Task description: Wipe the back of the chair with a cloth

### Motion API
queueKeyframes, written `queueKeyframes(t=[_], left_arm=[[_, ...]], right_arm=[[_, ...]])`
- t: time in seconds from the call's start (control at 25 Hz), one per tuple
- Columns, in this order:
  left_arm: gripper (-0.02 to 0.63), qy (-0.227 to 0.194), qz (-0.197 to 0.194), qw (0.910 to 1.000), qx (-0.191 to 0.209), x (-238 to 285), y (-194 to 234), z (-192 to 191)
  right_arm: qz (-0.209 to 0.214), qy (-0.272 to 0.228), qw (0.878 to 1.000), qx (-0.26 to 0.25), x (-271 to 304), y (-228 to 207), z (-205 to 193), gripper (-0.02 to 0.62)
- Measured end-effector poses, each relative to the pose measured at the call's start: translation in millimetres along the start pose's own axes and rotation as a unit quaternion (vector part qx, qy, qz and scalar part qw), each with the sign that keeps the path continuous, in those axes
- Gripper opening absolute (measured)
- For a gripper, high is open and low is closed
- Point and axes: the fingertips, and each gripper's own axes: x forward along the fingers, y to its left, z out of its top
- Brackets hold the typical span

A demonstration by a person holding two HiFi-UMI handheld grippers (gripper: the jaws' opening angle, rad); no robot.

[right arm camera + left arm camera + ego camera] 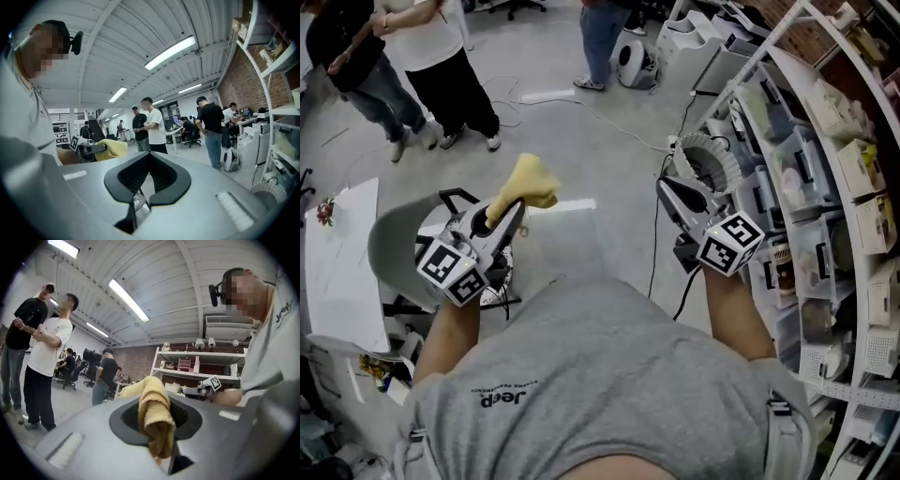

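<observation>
Finds the yellow cloth (pixel 525 183) pinched fast in the left gripper (pixel 510 216), raised apart from the grey chair (pixel 392 246) below, notes the right gripper (pixel 670 193) closed on nothing, judges wiping seemingly unstarted, whole back outstanding

Head view steeply down; gripper views tilted upward; all share bystanders (pixel 441 56).

cloth (pixel 528 180): soft, fuzzy terry fabric
left gripper (pixel 516 211): matt grey plastic shell
chair (pixel 394 246): smooth grey plastic back
floor (pixel 581 131): smooth, faintly glossy
</observation>
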Motion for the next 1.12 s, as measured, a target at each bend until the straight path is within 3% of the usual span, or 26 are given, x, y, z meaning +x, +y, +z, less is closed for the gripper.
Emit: queueKeyframes(t=[0.32, 0.56, 0.92, 1.12], left_arm=[[0.121, 0.011, -0.003, 0.9994, -0.032, 39.0, 81.8, -1.4], [0.121, 0.028, 0.029, 0.9987, -0.033, 83.8, 113.6, -10.7], [0.121, 0.034, 0.142, 0.9882, -0.047, 181.9, 150.0, -20.5], [0.121, 0.034, 0.189, 0.9796, -0.059, 206.9, 167.9, -33.7]], right_arm=[[-0.007, 0.025, 0.999, 0.022, 77.9, -39.4, -1.4, -0.002], [0.014, 0.03, 0.999, 0.041, 108.3, -99.4, -7.2, -0.002], [0.115, 0.041, 0.992, 0.03, 177.0, -233.4, 3.4, -0.002], [0.204, 0.07, 0.976, 0.008, 249.2, -249.8, 3.4, -0.002]])
